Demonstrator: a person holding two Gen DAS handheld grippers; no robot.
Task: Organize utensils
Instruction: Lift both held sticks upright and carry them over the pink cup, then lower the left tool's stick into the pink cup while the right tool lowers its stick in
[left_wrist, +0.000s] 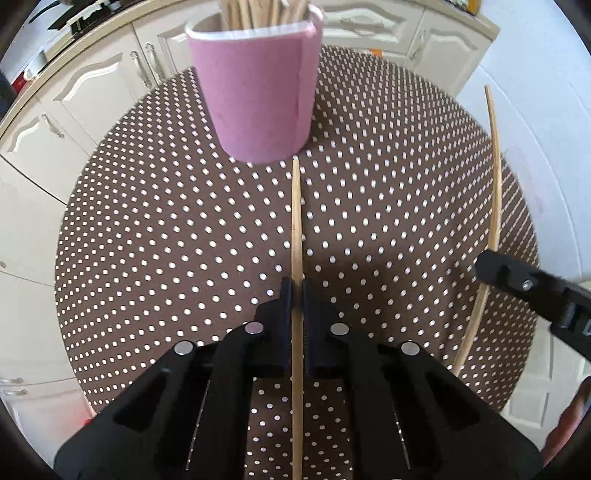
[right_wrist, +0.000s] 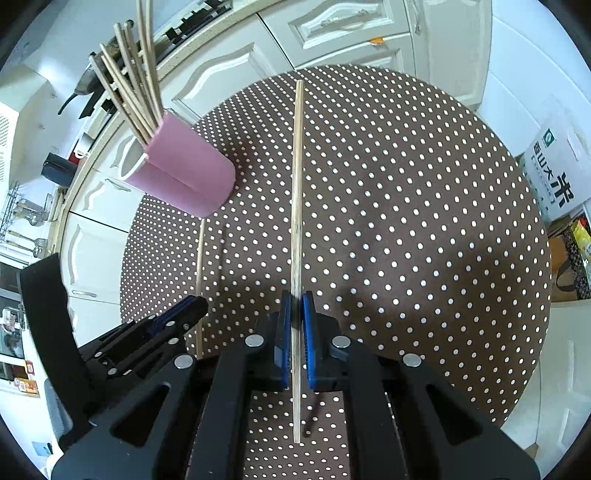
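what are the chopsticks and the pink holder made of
Chopsticks: pale, matte, faintly grained; likely bamboo or wood, unlacquered.
Pink holder: soft, matte pink sheet, likely foam or felt, wrapped around a white inner cup, with a vertical seam showing; the cup's own material can't be told.

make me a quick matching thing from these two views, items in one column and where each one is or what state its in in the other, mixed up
Column 1
1. pink cup
2. left gripper
3. right gripper
4. round table

Column 2
A. covered in a brown cloth with white dots
B. shut on a single chopstick whose far tip lies near the cup's base
C. upright, holding a bundle of chopsticks
D. shut on a chopstick that lies further from the cup

Pairs: 1-C, 2-B, 3-D, 4-A
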